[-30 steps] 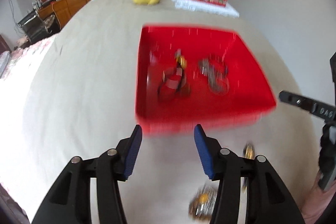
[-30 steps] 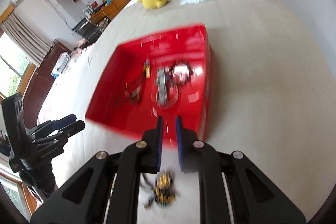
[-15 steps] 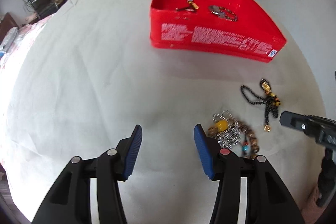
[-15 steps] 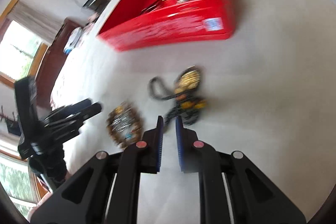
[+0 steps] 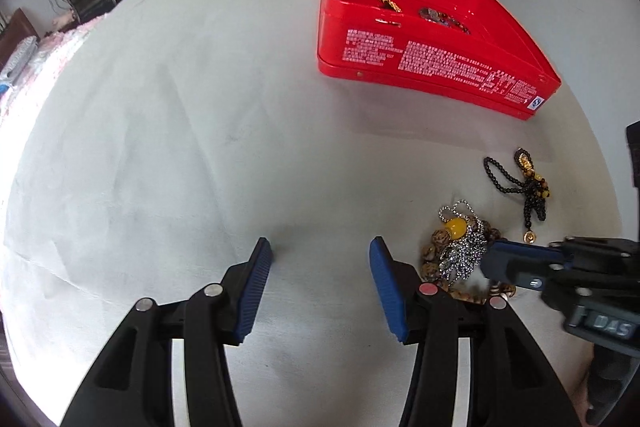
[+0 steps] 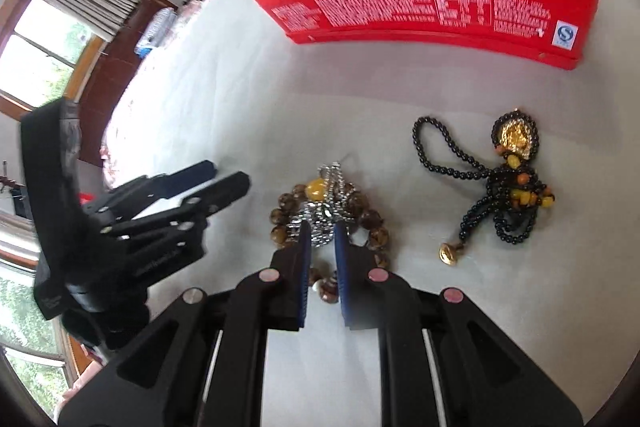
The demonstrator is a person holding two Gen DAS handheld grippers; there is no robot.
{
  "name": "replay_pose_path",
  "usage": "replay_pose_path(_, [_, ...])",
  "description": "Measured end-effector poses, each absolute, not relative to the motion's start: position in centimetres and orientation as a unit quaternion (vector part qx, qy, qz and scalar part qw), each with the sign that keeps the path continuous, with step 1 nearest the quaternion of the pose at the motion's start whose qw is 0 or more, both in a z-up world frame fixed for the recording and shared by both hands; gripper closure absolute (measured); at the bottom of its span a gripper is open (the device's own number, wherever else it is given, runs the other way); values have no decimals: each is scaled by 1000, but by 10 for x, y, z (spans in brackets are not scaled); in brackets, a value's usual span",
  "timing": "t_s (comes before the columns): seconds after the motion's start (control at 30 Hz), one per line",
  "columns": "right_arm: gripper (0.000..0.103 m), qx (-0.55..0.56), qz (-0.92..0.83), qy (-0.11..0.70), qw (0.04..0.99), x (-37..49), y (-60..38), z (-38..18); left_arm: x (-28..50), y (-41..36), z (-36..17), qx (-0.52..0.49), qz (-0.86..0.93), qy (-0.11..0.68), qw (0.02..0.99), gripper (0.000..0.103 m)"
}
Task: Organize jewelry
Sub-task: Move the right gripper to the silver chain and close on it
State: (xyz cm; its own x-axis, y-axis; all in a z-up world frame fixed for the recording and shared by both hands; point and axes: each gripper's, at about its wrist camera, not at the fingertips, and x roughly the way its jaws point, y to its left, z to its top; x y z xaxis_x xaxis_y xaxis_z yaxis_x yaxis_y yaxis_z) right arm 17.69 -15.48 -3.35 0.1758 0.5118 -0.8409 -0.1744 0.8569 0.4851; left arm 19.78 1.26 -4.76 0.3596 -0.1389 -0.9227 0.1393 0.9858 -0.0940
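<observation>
Right gripper (image 6: 320, 247), jaws nearly closed and gripping nothing, is hanging over the silver chain and brown bead bracelet (image 6: 330, 215), likely lining up a pick. Left gripper (image 5: 318, 283) is standing half open and empty over bare sheet. Red tin (image 6: 440, 11) beyond is already holding two pieces; black bead necklace (image 6: 504, 187) is lying loose.

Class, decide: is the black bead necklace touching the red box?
Apart. The right wrist view shows bare sheet between the black bead necklace and the red box.

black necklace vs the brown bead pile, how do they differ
The black necklace has tiny dark beads, a gold pendant and a few amber beads; the brown bead pile has large brown beads tangled with silver chain and one yellow stone. The necklace lies clear of both grippers; the pile sits at the right gripper tips. Both lie on the bed outside the red box.
</observation>
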Motion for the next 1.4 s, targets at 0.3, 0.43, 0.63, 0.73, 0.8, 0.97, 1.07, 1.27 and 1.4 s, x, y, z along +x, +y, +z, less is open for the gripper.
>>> replay_pose_path(0.3, [67, 123, 215, 602, 759, 184, -138, -38, 194, 25, -46, -17, -95, 557, 825, 51])
replay_pose_path(0.43, [75, 74, 197, 588, 781, 185, -125, -38, 192, 31, -44, -25, -95, 557, 825, 51])
replay_pose_path(0.63, [89, 29, 190, 561, 805, 177, -116, -40, 192, 28, -44, -25, -94, 559, 823, 46])
replay_pose_path(0.73, [93, 57, 206, 566, 797, 177, -124, -40, 192, 26, -44, -26, -96, 561, 822, 46])
replay_pose_path(0.8, [93, 80, 217, 563, 794, 178, -134, -38, 191, 26, -43, -31, -99, 562, 820, 46])
replay_pose_path(0.97, [93, 142, 242, 529, 801, 174, -170, -9, 188, 18, -41, -33, -115, 565, 816, 46])
replay_pose_path(1.07, [93, 160, 245, 503, 813, 170, -186, 9, 191, 3, -41, -24, -122, 566, 815, 46])
replay_pose_path(1.27, [94, 193, 248, 466, 827, 156, -215, 33, 196, -17, -43, 5, -110, 563, 819, 46])
replay_pose_path(1.4, [94, 202, 251, 447, 834, 147, -230, 45, 197, -20, -44, 3, -111, 566, 817, 46])
